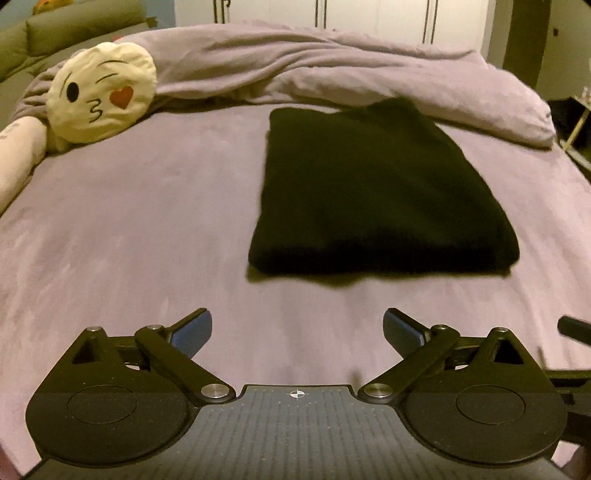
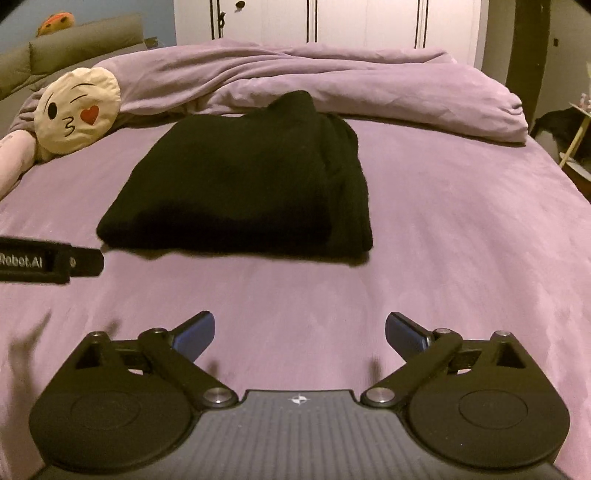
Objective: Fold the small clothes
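Observation:
A black garment (image 1: 373,192) lies folded into a thick rectangle on the purple bed sheet (image 1: 129,229). It also shows in the right wrist view (image 2: 240,184), with a bunched edge on its right side. My left gripper (image 1: 297,328) is open and empty, held above the sheet in front of the garment's near edge. My right gripper (image 2: 299,330) is open and empty, also short of the garment. A part of the left gripper (image 2: 48,260) shows at the left edge of the right wrist view.
A rolled purple duvet (image 1: 332,74) lies across the far side of the bed. A round kissing-face emoji pillow (image 1: 101,90) sits at the far left beside a pale bolster (image 1: 18,158). White wardrobe doors (image 2: 332,22) stand behind. A small side table (image 2: 576,136) is at the right.

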Demonstrator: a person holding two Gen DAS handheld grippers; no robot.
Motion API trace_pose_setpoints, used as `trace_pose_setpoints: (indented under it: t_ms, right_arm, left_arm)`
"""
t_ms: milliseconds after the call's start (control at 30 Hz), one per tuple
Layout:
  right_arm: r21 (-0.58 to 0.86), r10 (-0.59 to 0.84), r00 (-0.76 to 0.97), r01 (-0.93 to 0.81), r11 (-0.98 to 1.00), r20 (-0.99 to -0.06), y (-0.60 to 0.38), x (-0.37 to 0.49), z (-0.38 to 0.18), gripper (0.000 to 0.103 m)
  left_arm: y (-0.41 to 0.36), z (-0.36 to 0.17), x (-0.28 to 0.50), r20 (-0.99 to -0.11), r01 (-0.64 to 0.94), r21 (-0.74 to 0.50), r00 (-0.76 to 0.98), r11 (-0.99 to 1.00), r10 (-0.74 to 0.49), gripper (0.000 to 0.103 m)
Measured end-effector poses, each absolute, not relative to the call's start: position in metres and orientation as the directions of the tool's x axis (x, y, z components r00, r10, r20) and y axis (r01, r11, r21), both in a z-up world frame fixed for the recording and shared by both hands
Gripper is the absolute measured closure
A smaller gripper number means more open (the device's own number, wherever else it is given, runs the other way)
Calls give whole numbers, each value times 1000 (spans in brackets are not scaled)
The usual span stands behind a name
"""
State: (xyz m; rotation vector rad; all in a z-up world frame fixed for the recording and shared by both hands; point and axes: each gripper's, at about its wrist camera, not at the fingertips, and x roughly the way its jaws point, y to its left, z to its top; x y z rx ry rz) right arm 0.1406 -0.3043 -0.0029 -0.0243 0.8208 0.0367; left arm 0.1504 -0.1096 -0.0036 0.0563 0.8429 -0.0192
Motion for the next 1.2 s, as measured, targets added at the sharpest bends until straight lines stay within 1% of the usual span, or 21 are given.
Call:
trace_pose_setpoints:
  t_ms: [100,200,333,367,533,733,1200]
  right_arm:
    - [-26,17,676,-53,998,-736,-301,138,3,4]
    - [-31,11,675,-49,998,-738,-297,134,7,4]
    - [-42,-25,569,-16,999,-822,-290,151,10,4]
    - [-39,-22,563,-18,999,-826,-289,152,10,4]
    - [-151,-92,595,-49,987,-799,-271,151,15,4]
    - [-145,-91,577,-49,988,-812,-272,157,15,4]
    - [-126,-105,559,1,992,-822,-281,166,10,4]
  left_arm:
    - [-114,-2,143,-753,32,93,656,995,49,1]
    - [-114,-1,138,-775,21,90,629,996,57,0]
    - [-112,-1,142,-806,-1,84,588,996,69,0]
    - [-112,-1,144,-810,3,78,583,997,61,0]
    - [-112,-2,149,-828,11,53,559,999,38,0]
    - [-115,-6,156,-847,21,25,531,999,10,0]
    - [-122,-4,161,-828,39,85,559,996,48,0]
